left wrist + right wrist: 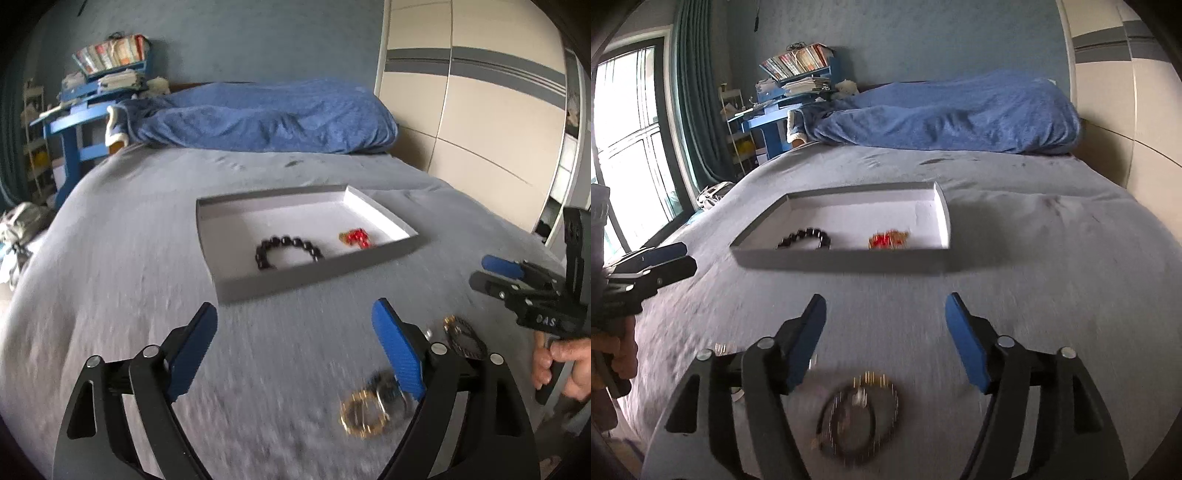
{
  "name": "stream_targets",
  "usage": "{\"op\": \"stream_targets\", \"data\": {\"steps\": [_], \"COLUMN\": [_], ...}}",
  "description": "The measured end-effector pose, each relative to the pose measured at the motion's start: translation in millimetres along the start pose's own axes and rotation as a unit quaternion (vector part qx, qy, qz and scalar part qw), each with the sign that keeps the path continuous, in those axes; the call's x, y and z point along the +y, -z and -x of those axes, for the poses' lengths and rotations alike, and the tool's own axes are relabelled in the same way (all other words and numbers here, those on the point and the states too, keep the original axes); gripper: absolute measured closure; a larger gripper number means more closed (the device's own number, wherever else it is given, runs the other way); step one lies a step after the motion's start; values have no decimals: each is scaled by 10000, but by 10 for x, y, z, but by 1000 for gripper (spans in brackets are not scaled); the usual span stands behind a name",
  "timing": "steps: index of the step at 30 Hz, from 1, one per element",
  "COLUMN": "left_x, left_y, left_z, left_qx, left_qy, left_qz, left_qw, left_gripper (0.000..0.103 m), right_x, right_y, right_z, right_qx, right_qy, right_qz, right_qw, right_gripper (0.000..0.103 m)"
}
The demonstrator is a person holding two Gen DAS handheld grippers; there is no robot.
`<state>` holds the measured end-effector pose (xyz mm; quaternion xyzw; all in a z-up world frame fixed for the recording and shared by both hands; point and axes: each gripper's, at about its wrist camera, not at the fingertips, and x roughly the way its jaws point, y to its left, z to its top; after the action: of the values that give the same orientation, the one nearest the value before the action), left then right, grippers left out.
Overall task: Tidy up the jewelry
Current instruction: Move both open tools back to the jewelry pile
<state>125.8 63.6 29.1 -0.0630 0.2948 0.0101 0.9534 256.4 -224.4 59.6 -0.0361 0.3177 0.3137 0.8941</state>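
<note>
Grey bed point(129, 277) carried all. Shallow white tray point(317, 275) lay ahead of both claws, holding black bead bracelet point(288, 251) and red-gold piece point(354, 238). Left claw point(295, 350) spread, empty; gold ring-shaped bracelet point(364, 415) just below its right finger. Right claw point(886, 343) spread, empty; dark corded bracelet point(858, 424) directly beneath, nearer this claw, blurred.

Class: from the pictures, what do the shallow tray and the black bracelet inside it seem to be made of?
Tray: likely cardboard; thin straight walls, matte grey outside, white inside.
Black bracelet: round glossy beads with highlights, perhaps polished stone, glass or plastic; the look leaves it open.
</note>
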Motion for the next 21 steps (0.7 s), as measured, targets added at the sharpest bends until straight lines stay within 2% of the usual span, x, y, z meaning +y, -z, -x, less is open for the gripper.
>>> {"op": "stream_targets", "data": {"steps": [3, 8, 16, 21], "left_x": [-18, -129, -228, -265], "left_y": [149, 362, 543, 584], "left_z": [101, 189, 277, 287], "left_qx": [-35, -39, -155, -205], "left_qy": [112, 277, 374, 379], "left_qz": [83, -73, -200, -246], "left_qw": [9999, 9996, 9990, 9988], "left_gripper": [12, 11, 10, 10], "right_x": [14, 76, 183, 287], "right_y": [214, 484, 712, 785], "right_z": [153, 310, 423, 435], "right_qx": [-61, -162, -359, -394], "right_qy": [17, 41, 86, 225], "right_qz": [-70, -150, -344, -191], "right_qw": [10000, 9997, 9987, 9988], "right_gripper": [28, 25, 15, 10]}}
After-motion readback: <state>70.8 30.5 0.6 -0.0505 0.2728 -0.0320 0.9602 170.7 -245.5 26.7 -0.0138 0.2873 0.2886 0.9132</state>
